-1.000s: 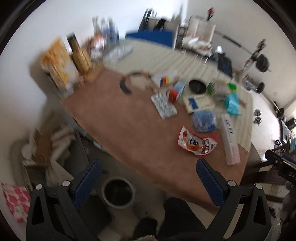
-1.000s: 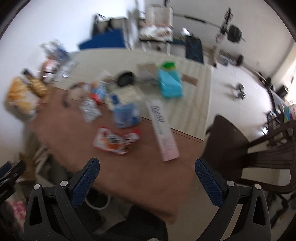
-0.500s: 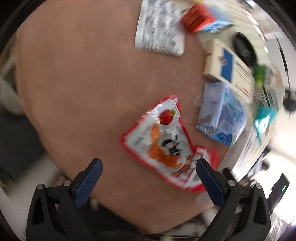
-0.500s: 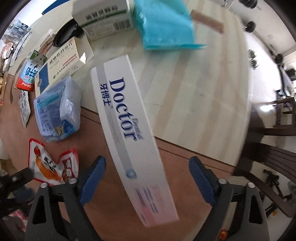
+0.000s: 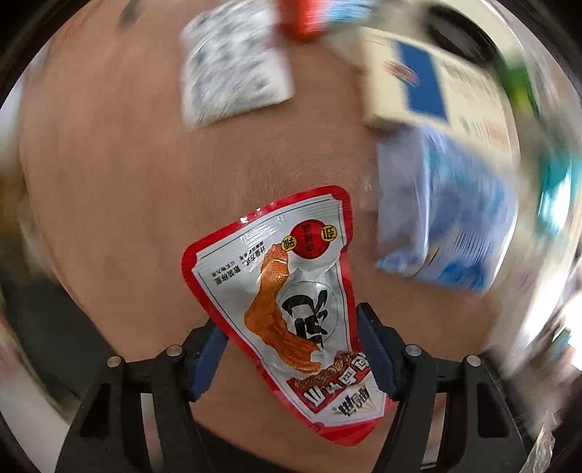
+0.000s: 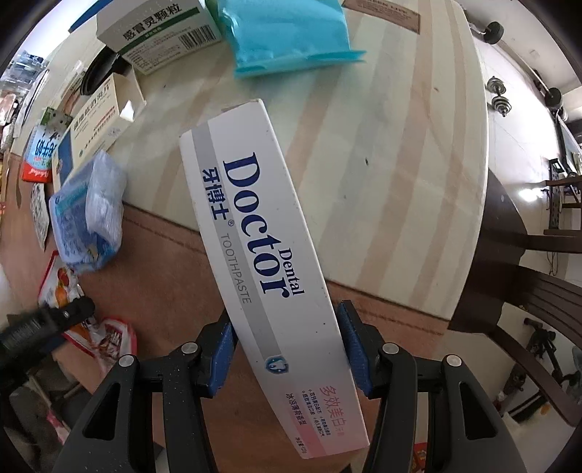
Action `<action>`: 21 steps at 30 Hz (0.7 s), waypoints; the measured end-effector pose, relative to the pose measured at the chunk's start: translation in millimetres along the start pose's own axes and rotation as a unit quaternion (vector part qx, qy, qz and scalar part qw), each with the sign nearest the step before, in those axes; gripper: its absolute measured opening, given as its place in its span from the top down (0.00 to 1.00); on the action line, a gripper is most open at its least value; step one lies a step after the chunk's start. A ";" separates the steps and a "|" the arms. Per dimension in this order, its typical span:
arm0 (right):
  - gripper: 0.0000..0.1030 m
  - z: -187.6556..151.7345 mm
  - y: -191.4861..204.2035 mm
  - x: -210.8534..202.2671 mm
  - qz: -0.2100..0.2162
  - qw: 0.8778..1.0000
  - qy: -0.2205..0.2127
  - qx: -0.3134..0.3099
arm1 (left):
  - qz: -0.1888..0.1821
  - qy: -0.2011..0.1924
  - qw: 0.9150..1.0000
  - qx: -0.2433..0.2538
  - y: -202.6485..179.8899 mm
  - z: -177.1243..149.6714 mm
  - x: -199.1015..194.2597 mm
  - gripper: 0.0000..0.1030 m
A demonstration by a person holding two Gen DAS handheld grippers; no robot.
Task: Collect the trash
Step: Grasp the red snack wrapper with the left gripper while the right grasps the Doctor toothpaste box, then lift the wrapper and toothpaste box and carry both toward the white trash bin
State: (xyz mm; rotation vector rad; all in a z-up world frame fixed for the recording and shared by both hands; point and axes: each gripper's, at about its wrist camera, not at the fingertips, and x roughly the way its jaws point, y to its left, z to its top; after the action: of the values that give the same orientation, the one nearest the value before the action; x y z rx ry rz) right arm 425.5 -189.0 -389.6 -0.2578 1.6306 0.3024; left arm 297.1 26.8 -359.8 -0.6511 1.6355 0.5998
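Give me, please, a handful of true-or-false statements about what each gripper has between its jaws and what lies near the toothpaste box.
1. The toothpaste box lies between the fingers of the right gripper. True.
2. The left gripper straddles a blue tissue pack. False: it straddles the red and silver snack wrapper.
3. The toothpaste box lies wholly on the brown mat. False: its far end rests on the pale striped cloth.
4. A turquoise packet lies beyond the toothpaste box. True.
5. The snack wrapper stands upright. False: it lies flat on the brown mat.
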 end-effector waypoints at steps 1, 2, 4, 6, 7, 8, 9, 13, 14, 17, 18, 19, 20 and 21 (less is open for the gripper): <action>0.45 -0.5 -0.8 1.0 0.003 1.000 0.003 -0.002 | 0.033 -0.012 0.998 0.043 -5.7 -0.2 -1.7 0.35; 0.45 -0.4 -1.0 1.6 0.006 1.000 0.005 -0.004 | 0.047 -0.013 0.997 0.059 -10.9 1.2 -1.2 0.33; 0.37 0.8 -2.8 2.4 0.004 1.000 0.006 -0.004 | 0.045 -0.001 0.998 0.052 -8.9 5.4 2.4 0.32; 0.32 -3.8 -2.3 8.0 0.002 1.000 0.002 -0.004 | 0.009 0.013 1.000 -0.005 3.9 7.7 8.6 0.33; 0.32 -3.2 -1.2 9.7 0.000 1.000 0.003 -0.003 | -0.004 0.020 0.999 -0.029 7.9 9.6 10.1 0.32; 0.32 -3.2 -0.2 12.8 -0.001 1.000 0.004 -0.002 | -0.022 0.028 0.997 -0.067 12.9 10.7 11.4 0.32; 0.32 -4.7 2.3 17.0 -0.003 1.000 0.004 -0.002 | -0.029 0.030 0.995 -0.090 15.6 11.2 12.0 0.33; 0.36 -18.5 4.1 28.2 -0.020 1.000 -0.005 -0.008 | -0.038 0.021 0.991 -0.129 10.5 13.4 10.0 0.41; 0.42 -21.4 7.3 30.0 -0.031 0.999 -0.009 -0.009 | -0.032 0.015 0.992 -0.120 5.1 14.1 8.7 0.45; 0.46 -33.4 15.9 36.2 -0.035 0.999 -0.020 -0.016 | -0.003 -0.010 0.998 -0.067 -25.1 -3.0 -6.5 0.52; 0.47 -36.9 17.8 34.8 -0.032 0.999 -0.019 -0.018 | 0.007 -0.020 0.999 -0.047 -33.5 -2.3 -10.2 0.52; 0.47 -38.2 13.1 28.8 -0.028 0.999 -0.018 -0.018 | 0.013 -0.028 0.999 -0.032 -36.8 -5.1 -10.5 0.53; 0.47 -40.6 12.9 29.0 -0.026 0.999 -0.016 -0.021 | 0.021 -0.034 0.999 -0.015 -45.6 -3.9 -12.6 0.53; 0.47 -43.5 10.7 28.1 -0.027 0.999 -0.013 -0.026 | 0.024 -0.038 0.999 -0.006 -49.8 -4.2 -14.2 0.53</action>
State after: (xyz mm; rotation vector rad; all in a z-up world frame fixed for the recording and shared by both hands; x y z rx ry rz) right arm 378.8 -193.7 -414.1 -0.3357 1.5889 0.3058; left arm 331.1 -10.3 -346.6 -0.5928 1.5818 0.6629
